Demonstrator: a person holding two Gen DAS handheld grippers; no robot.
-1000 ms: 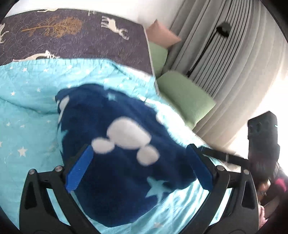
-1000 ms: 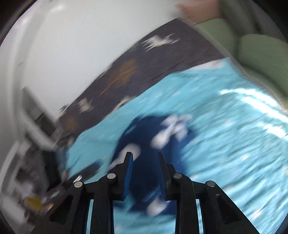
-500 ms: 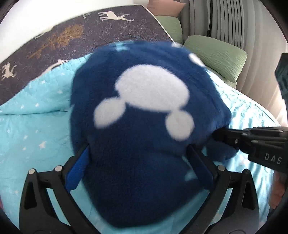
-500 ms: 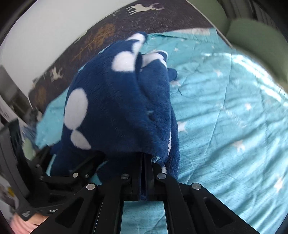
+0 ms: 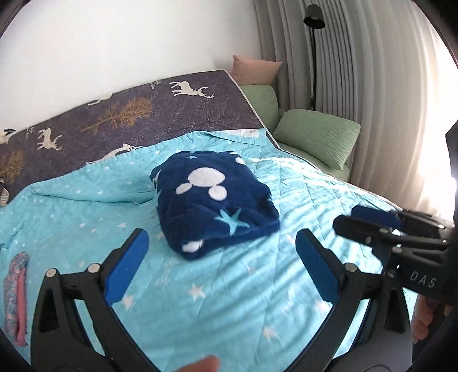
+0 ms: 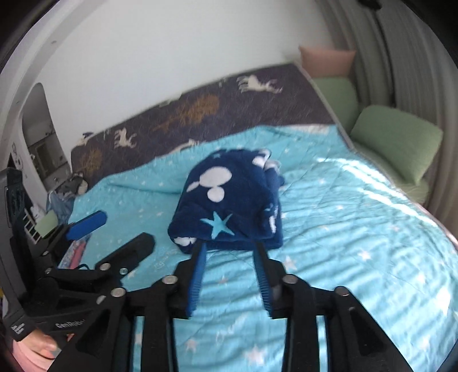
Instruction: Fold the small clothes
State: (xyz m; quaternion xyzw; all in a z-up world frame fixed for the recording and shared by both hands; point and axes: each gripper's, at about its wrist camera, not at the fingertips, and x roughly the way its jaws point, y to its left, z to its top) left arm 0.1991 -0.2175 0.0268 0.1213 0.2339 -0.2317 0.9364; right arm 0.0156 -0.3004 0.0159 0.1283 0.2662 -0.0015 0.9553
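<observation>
A navy fleece garment (image 5: 213,197) with white blobs and a light blue star lies folded in a thick bundle on the turquoise star quilt (image 5: 257,286). It also shows in the right wrist view (image 6: 229,200). My left gripper (image 5: 221,241) is open and empty, drawn back just short of the bundle's near edge. My right gripper (image 6: 230,247) is open and empty, its fingertips at the bundle's near edge. The right gripper also shows at the right of the left wrist view (image 5: 372,220). The left gripper also shows at the left of the right wrist view (image 6: 114,231).
A dark deer-print cover (image 5: 128,120) spreads behind the quilt. Green pillows (image 5: 317,137) and a pink one (image 5: 253,68) lie by the grey curtain, with a floor lamp (image 5: 313,17). A patterned pink cloth (image 5: 15,292) lies at the quilt's left edge.
Half a second ago the right gripper was shut on the garment and held it up. Now the garment lies folded on the quilt, both grippers are open and have pulled back.
</observation>
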